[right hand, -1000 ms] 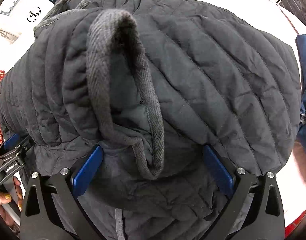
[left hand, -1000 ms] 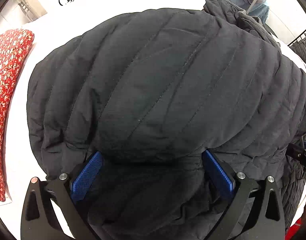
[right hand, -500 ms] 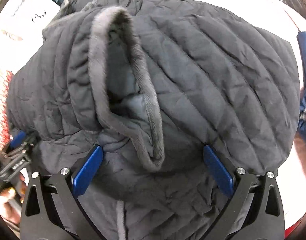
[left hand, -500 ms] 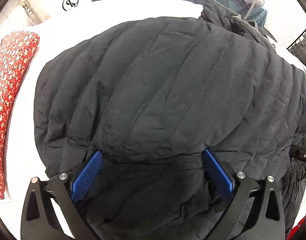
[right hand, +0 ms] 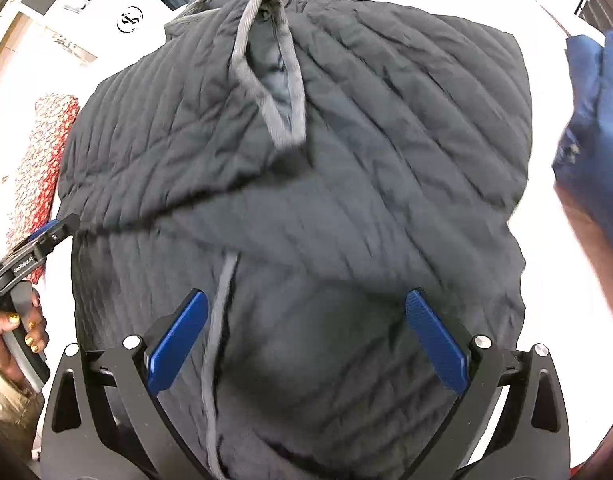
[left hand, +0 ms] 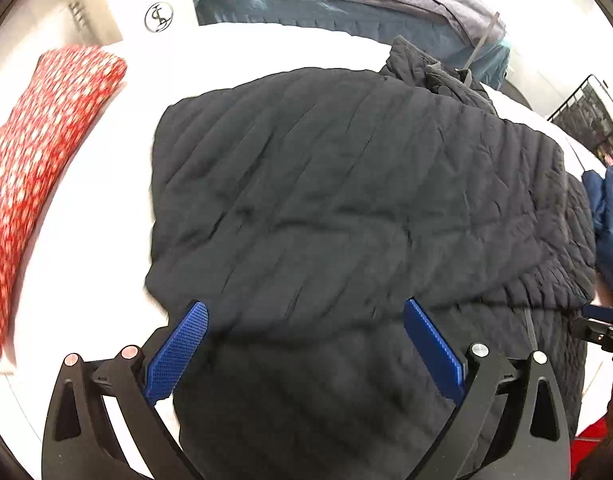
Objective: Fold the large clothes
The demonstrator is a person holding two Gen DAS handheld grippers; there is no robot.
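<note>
Both claws, left (left hand: 306,344) and right (right hand: 306,340), gape wide, empty, above the black quilted puffer jacket (left hand: 346,200); grip its lower-frame hem evenly before folding.

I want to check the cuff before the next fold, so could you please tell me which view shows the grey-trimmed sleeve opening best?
The right wrist view: the grey-trimmed sleeve opening lies facing the camera on top of the black quilted jacket. The left wrist view shows mostly the jacket's plain quilted surface, with only bunched fabric at its far edge.
</note>
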